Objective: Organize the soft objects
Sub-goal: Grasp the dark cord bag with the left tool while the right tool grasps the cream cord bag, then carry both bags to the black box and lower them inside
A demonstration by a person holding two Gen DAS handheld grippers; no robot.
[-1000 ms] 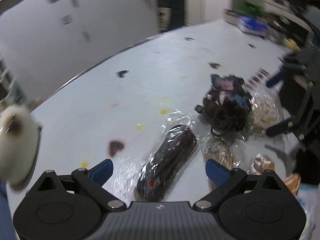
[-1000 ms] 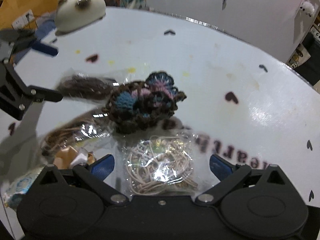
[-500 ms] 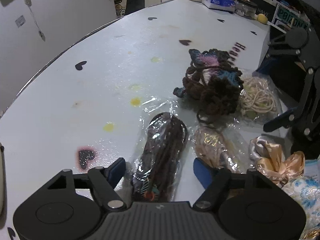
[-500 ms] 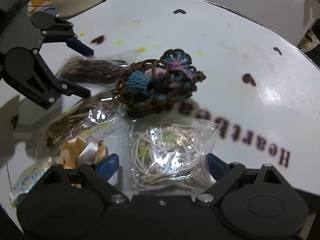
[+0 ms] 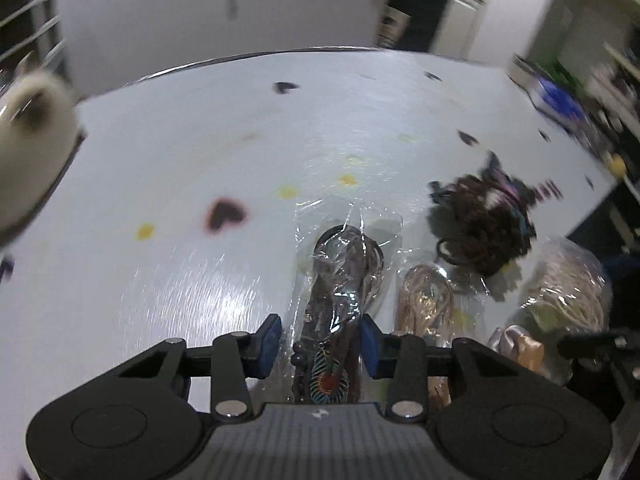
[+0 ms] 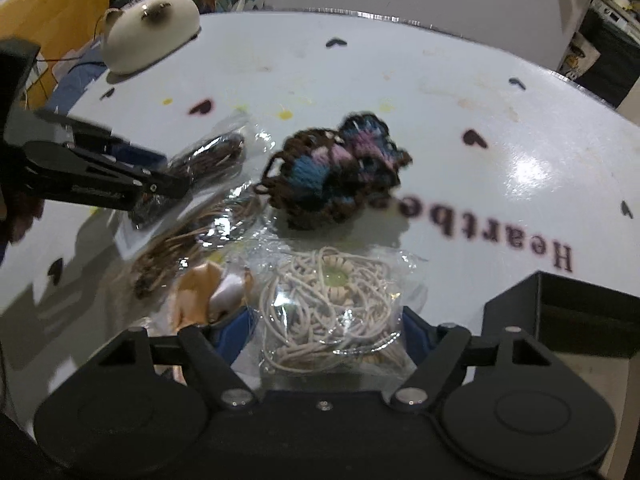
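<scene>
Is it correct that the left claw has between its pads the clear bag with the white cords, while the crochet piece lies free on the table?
Not quite. The left claw has the bag of dark brown cords between its pads, as the left wrist view shows. The crochet piece does lie free on the table.

The room is dim, the light coming from overhead and striking the white table in patches: a bright smear of glare sits right of the printed lettering, and a streaky sheen lies ahead of the left gripper. The clear plastic bags (all crinkled) throw small hot sparkles. Grey shadows fall on the table's left side in the right wrist view. The left wrist view is smeared by motion, worst at the far wall and shelves. Both views bow strongly at the edges, corners going black. The crocheted piece looks soft-edged.
</scene>
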